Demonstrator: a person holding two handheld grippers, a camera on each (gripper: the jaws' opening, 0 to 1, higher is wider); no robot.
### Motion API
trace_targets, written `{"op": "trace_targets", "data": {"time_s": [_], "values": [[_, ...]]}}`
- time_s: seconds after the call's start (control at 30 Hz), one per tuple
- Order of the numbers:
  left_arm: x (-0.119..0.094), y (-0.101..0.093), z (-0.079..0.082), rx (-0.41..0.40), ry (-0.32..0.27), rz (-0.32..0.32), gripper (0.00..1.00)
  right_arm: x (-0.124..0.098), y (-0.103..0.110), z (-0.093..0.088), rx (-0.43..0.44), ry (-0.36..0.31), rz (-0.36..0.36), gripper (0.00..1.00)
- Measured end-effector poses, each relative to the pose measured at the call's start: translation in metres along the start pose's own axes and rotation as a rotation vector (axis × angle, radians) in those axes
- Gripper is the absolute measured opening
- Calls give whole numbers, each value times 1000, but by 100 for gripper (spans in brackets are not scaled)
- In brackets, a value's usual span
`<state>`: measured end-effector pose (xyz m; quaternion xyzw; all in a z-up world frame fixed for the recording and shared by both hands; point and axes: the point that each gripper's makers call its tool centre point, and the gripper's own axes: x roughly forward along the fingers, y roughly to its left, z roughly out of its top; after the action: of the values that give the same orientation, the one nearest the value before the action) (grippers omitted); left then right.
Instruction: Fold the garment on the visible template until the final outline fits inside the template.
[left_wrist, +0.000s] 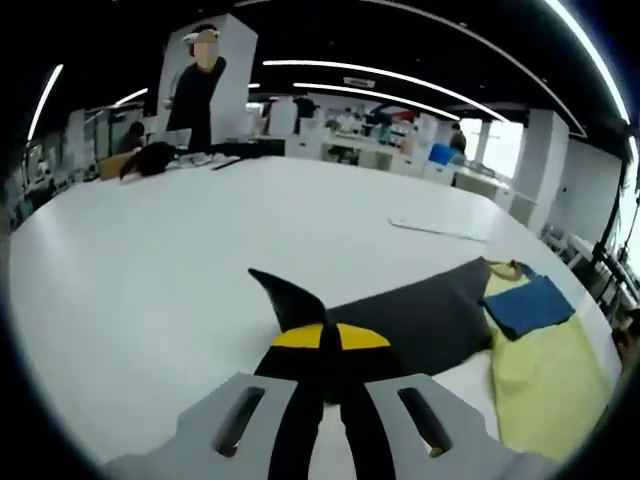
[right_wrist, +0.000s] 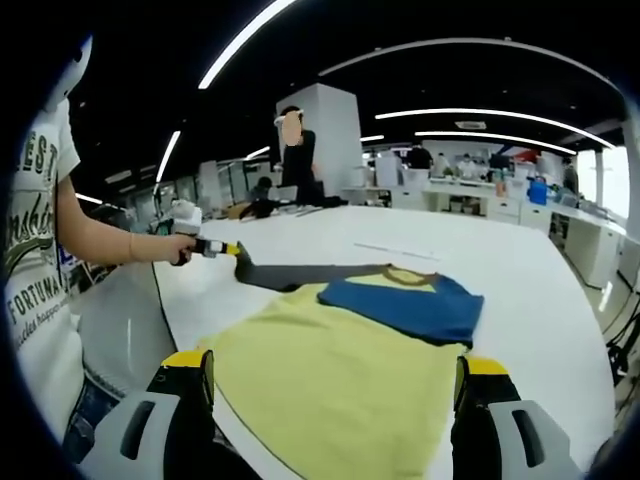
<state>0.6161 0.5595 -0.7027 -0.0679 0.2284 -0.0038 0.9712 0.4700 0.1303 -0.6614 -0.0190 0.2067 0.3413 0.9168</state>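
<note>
A fold is judged mid-way: the dark grey sleeve of the garment is pinched in the clenched left claw and held stretched out over the white worktop, so next it needs carrying across onto the yellow body and releasing. The right claw is seen spread wide with nothing grasped, hanging over the yellow hem. From the right gripper view the whole shirt, blue sleeve folded inward, is seen flat on the worktop; no template outline can be made out.
</note>
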Motion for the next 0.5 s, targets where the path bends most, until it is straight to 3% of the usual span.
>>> {"op": "trace_targets", "data": {"time_s": [0.5], "values": [[12,-56,29,12,-52,-127,0,2,1,1,-2,4,14,99]]}}
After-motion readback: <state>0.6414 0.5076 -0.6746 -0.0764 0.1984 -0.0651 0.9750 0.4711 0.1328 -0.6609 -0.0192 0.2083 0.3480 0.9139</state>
